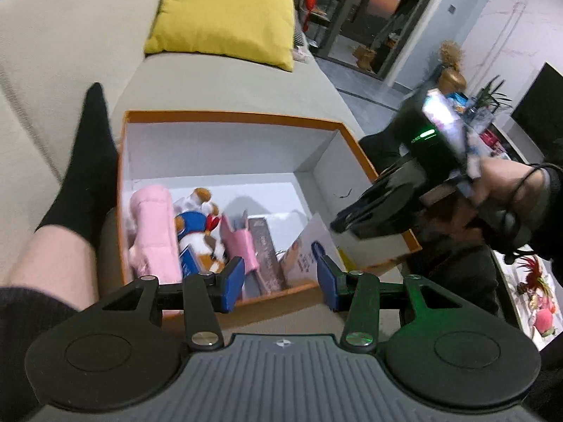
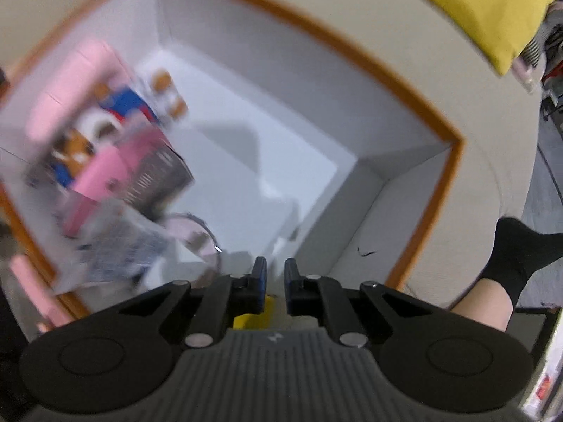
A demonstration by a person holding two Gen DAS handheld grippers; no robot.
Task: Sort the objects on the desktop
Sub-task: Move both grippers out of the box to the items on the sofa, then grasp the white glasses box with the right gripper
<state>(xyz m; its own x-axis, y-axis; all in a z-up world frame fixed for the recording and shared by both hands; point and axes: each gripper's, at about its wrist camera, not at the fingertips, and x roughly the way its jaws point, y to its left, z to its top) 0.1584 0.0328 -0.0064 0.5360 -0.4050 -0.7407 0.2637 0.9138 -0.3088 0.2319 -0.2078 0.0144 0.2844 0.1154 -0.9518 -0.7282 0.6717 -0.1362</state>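
Observation:
An orange box [image 1: 228, 116] with a white inside sits on the sofa. Along its near left side lie a pink plush roll [image 1: 155, 232], a plush toy in a blue coat [image 1: 197, 225], a pink case [image 1: 239, 242], a brown carton [image 1: 267, 256] and a white printed packet [image 1: 306, 246]. My left gripper [image 1: 280, 274] hovers at the box's near rim, open and empty. My right gripper [image 2: 275, 270] points down into the box [image 2: 352, 52], its fingers drawn nearly together with nothing between them. A hand holds the right gripper [image 1: 352, 218] over the right wall. A yellow item [image 2: 253, 316] shows under it.
The box rests on a beige sofa [image 1: 228, 81] with a yellow cushion [image 1: 225, 14] behind it. A person's leg in a black sock [image 1: 88, 161] lies along the box's left side. A low table with colourful items [image 1: 538, 299] stands at the right.

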